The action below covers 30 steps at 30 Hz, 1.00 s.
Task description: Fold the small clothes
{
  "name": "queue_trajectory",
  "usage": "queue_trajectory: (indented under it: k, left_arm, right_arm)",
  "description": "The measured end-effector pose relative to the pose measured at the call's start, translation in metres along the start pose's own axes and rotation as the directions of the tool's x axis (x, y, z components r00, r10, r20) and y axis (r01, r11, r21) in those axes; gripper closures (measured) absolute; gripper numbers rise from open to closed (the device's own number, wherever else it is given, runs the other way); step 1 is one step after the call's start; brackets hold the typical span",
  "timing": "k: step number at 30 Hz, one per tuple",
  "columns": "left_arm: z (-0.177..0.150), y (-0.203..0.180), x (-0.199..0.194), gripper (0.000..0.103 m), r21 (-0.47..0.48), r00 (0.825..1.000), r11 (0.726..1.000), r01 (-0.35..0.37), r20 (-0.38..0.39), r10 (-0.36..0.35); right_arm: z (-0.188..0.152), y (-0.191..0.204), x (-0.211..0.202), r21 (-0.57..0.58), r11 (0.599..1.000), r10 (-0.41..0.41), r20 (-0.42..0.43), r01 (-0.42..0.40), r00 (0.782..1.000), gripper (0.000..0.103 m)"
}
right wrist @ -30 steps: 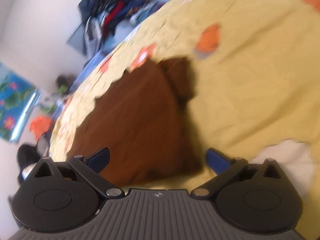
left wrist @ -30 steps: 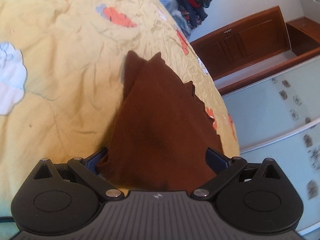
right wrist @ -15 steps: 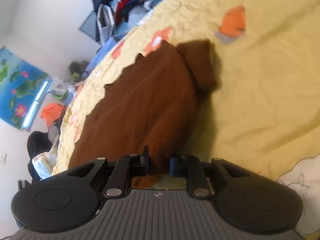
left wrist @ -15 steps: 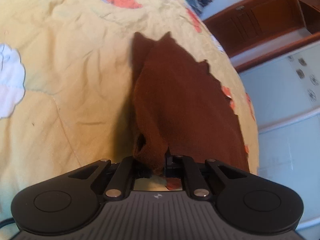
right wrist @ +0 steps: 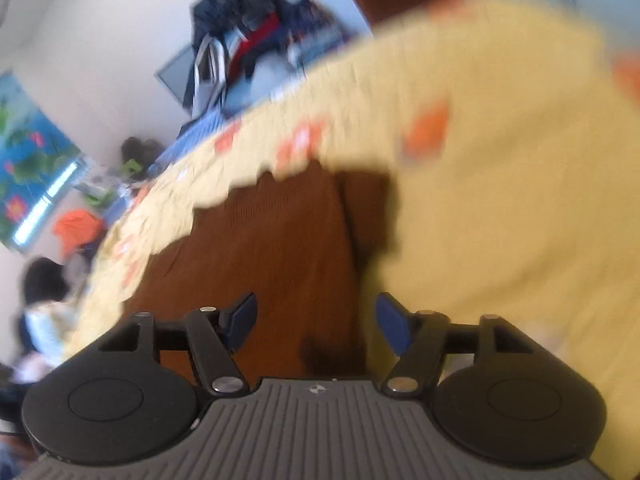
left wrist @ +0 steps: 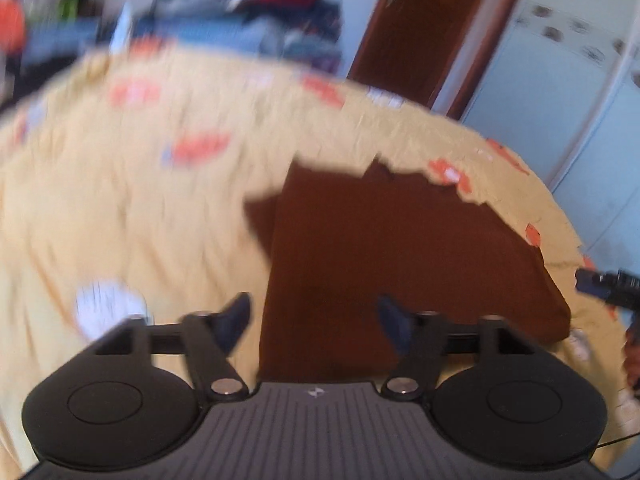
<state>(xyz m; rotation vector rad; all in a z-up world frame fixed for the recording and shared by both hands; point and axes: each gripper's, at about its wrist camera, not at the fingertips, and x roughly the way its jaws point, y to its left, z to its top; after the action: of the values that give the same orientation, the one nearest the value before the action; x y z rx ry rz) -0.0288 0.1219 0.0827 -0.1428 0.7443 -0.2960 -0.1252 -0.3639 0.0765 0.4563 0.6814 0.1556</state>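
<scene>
Brown garment [left wrist: 400, 248] lies flat on the bedspread [left wrist: 120, 200], long axis running away from both wide-open, empty grippers.

Left wrist view, motion-blurred. Left gripper [left wrist: 314, 320] w/ fingers spread apart, nothing between them, above near edge of brown garment [left wrist: 400, 248]. Garment lies flat on yellow bedspread [left wrist: 120, 208] w/ orange patches; small flap sticks out at its left side. Tip of right gripper [left wrist: 600, 284] at far right, beside garment's right corner. Background: clothes pile [left wrist: 256, 8], brown wooden door [left wrist: 420, 28], pale wardrobe [left wrist: 560, 92].
</scene>
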Motion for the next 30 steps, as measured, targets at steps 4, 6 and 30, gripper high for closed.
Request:
queue_trajectory:
  k: [4,6,30]
  left_arm:
    - [0.009,-0.054,0.031,0.023,0.188,0.998,0.982,0.031,0.049,-0.041]
    - [0.001,-0.079,0.070,0.023,0.254,0.999,0.967,0.035,-0.022,-0.030]
    - [0.074,-0.053,0.195,0.023,0.185,0.990,0.981,-0.058,-0.116,0.081]
  right_arm:
    - [0.010,0.062,0.034,-0.250,0.967,0.056,-0.019,-0.060,0.998,0.035]
    - [0.005,0.086,0.068,-0.338,0.937,0.061,-0.090,-0.088,0.994,0.035]
    - [0.059,0.082,0.161,-0.343,0.939,-0.050,-0.067,0.024,0.996,0.000]
